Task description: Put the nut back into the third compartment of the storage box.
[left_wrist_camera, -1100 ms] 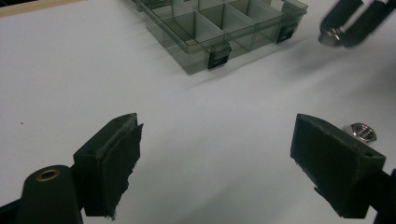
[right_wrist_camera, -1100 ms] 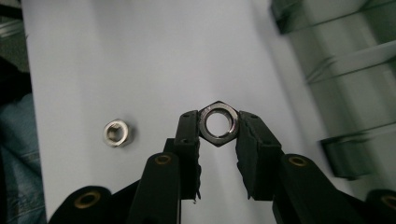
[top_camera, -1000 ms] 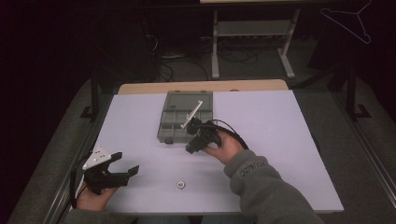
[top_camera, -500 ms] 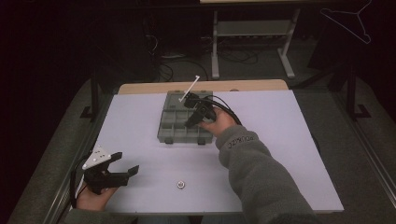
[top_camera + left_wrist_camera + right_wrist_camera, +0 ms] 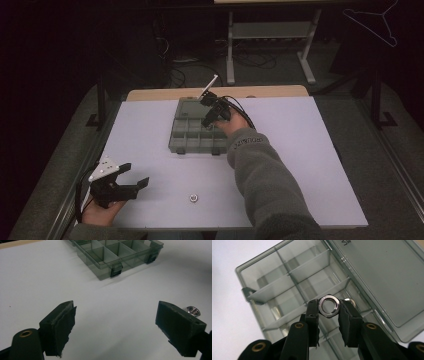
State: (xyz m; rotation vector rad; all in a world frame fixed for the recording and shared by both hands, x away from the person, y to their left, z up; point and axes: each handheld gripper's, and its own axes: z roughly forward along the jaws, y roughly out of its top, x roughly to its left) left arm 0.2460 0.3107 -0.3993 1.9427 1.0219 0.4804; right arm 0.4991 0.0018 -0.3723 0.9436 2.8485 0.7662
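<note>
Behind nut (image 5: 329,306), another (half hidden).

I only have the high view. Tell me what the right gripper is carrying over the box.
Observer: A steel hex nut, pinched edgewise by the right gripper.
Operator: Say what lies under it.
Observer: An open divided compartment box; a second shiny piece peeks out behind one finger.
Operator: Report the left gripper.
Observer: The left gripper is open, nothing between its pads; another nut lies on the table beside it.
</note>
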